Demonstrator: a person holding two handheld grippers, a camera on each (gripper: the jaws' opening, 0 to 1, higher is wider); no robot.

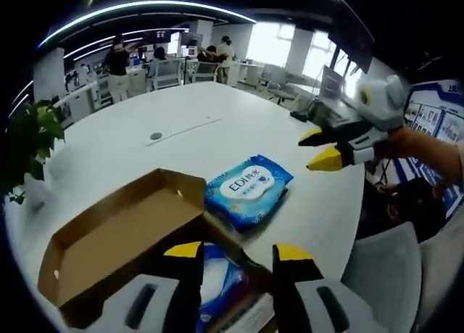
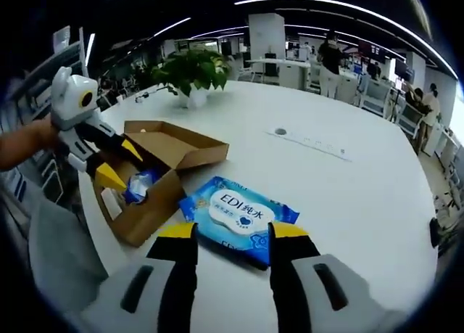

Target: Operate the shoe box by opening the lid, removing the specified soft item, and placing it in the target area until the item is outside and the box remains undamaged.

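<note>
The brown cardboard shoe box lies open on the white table, its lid folded back. A blue soft pack rests inside it, just under and between the spread jaws of my left gripper, which is open. A second blue wipes pack lies flat on the table beside the box. My right gripper stands open just short of that pack, holding nothing. It enters the left gripper view from the right, above the table. The left gripper hangs over the box's inside pack.
A potted plant stands at the table's far side behind the box. A flat cable strip is set in the table's middle. A grey chair sits by the table edge. People stand at desks far behind.
</note>
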